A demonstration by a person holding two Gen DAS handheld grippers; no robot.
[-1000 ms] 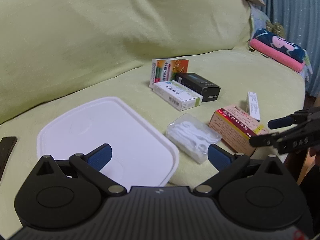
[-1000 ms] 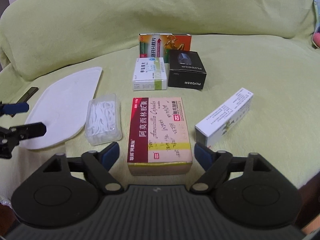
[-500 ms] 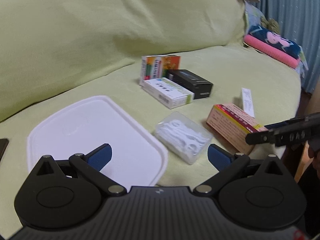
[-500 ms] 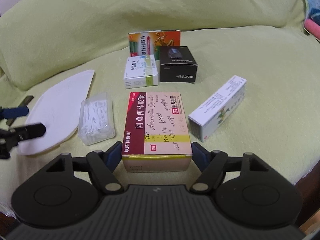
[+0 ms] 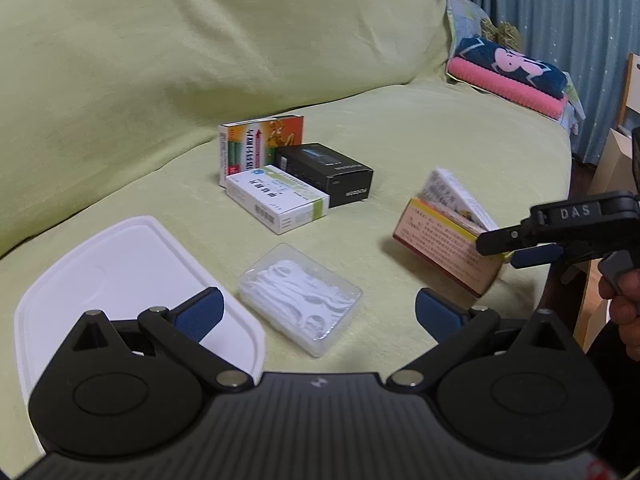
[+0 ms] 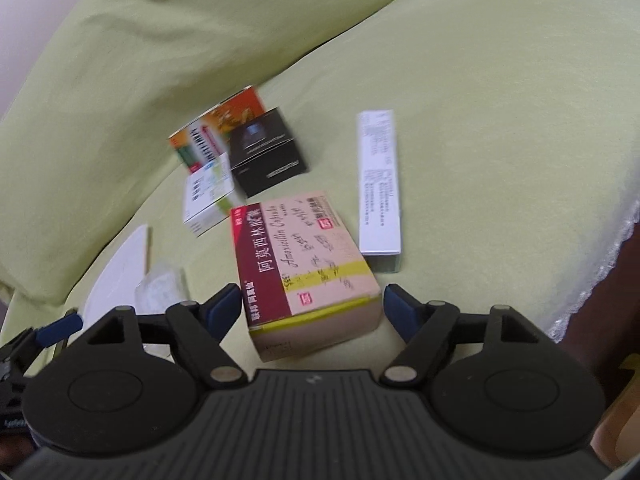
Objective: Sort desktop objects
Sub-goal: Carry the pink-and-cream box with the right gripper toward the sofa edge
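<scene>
My right gripper (image 6: 312,300) is shut on the pink and dark red medicine box (image 6: 304,256); its jaws are opening a little. In the left wrist view that box (image 5: 444,248) hangs tilted in the right gripper (image 5: 508,250). A long white box (image 6: 379,184) lies just right of it. My left gripper (image 5: 316,300) stands open over a clear case of floss picks (image 5: 300,300), without touching it. A white lid (image 5: 120,272) lies to its left. Further back a white-green box (image 5: 276,198), a black box (image 5: 328,172) and an orange-green box (image 5: 260,148) sit together.
Everything rests on a green-covered sofa seat (image 5: 420,140) with a tall backrest (image 5: 200,40) behind. Folded pink and blue towels (image 5: 512,76) lie at the far right, before a curtain (image 5: 560,8). The seat ends at the right, where a person's hand (image 5: 624,300) shows.
My right gripper closed on the medicine box and rolled, tilting it. The long white box turned over to its text side. My left gripper drifted sideways, so the floss case now lies between its fingers.
</scene>
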